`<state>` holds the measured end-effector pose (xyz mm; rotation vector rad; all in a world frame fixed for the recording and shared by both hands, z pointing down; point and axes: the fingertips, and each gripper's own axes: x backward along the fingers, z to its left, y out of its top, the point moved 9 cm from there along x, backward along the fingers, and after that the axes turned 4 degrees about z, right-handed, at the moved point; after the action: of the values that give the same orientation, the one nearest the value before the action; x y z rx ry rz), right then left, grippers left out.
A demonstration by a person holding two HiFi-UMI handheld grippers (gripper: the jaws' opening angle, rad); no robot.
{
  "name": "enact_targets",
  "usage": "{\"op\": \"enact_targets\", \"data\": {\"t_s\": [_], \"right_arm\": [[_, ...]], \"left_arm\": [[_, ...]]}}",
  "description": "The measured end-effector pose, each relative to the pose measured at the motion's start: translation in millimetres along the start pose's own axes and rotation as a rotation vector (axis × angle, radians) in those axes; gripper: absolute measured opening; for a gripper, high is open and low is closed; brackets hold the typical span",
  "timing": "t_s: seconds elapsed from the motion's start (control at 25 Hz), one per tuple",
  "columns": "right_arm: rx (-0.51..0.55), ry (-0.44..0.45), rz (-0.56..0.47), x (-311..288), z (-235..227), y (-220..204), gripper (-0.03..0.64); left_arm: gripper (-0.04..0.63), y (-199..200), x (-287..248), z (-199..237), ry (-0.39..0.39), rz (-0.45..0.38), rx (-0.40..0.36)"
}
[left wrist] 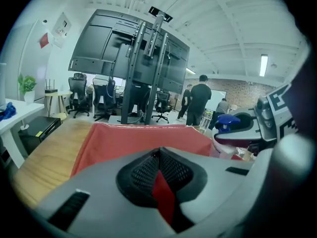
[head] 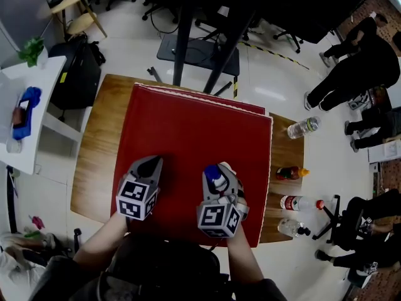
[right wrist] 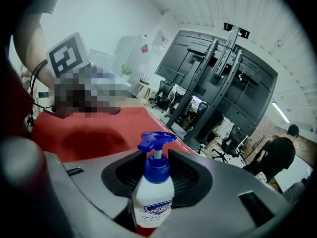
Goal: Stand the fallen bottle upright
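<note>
A white pump bottle (right wrist: pixel 154 195) with a blue pump head stands upright between the jaws of my right gripper (right wrist: pixel 156 170), which is shut on its body. In the head view its blue top (head: pixel 213 172) shows at the right gripper (head: pixel 217 172), above the near part of the red cloth (head: pixel 188 124). My left gripper (head: pixel 148 165) hovers beside it to the left, jaws shut with nothing in them (left wrist: pixel 159 171). The left gripper view shows the blue pump (left wrist: pixel 228 121) off to the right.
The red cloth covers a wooden table (head: pixel 97 149). Along its right edge lie a clear bottle (head: pixel 303 127), a dark red one (head: pixel 289 173), one with a red cap (head: pixel 299 202) and another (head: pixel 293 229). A black stand (head: pixel 197 49) is behind, people (head: pixel 357 68) at right.
</note>
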<state>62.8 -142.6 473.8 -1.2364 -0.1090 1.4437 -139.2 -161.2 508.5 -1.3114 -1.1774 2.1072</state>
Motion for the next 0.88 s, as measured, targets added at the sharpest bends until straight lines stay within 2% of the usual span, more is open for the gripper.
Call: {"op": "enact_targets", "data": {"t_s": [0.12, 0.24, 0.32, 0.48, 0.76, 0.88], "right_arm": [[-0.078, -0.005, -0.087, 15, -7, -6, 0.150], [-0.204, -0.023, -0.168, 30, -16, -11, 0.150], [-0.257, -0.040, -0.189, 38, -20, -14, 0.150], [-0.281, -0.083, -0.223, 47, -24, -27, 0.150], [-0.538, -0.106, -0.359, 50, -36, -62, 0.150], [-0.572, -0.118, -0.398, 51, -39, -69, 0.150]], "left_arm": [[0.035, 6, 9, -7, 0.002, -0.029, 0.003], [0.035, 11, 16, -16, -0.004, -0.048, -0.006], [0.035, 12, 22, -22, -0.009, -0.055, -0.009], [0.035, 12, 28, -35, -0.010, -0.062, -0.012], [0.035, 12, 33, -47, 0.000, -0.076, -0.021], [0.035, 11, 34, -50, 0.008, -0.076, -0.026]]}}
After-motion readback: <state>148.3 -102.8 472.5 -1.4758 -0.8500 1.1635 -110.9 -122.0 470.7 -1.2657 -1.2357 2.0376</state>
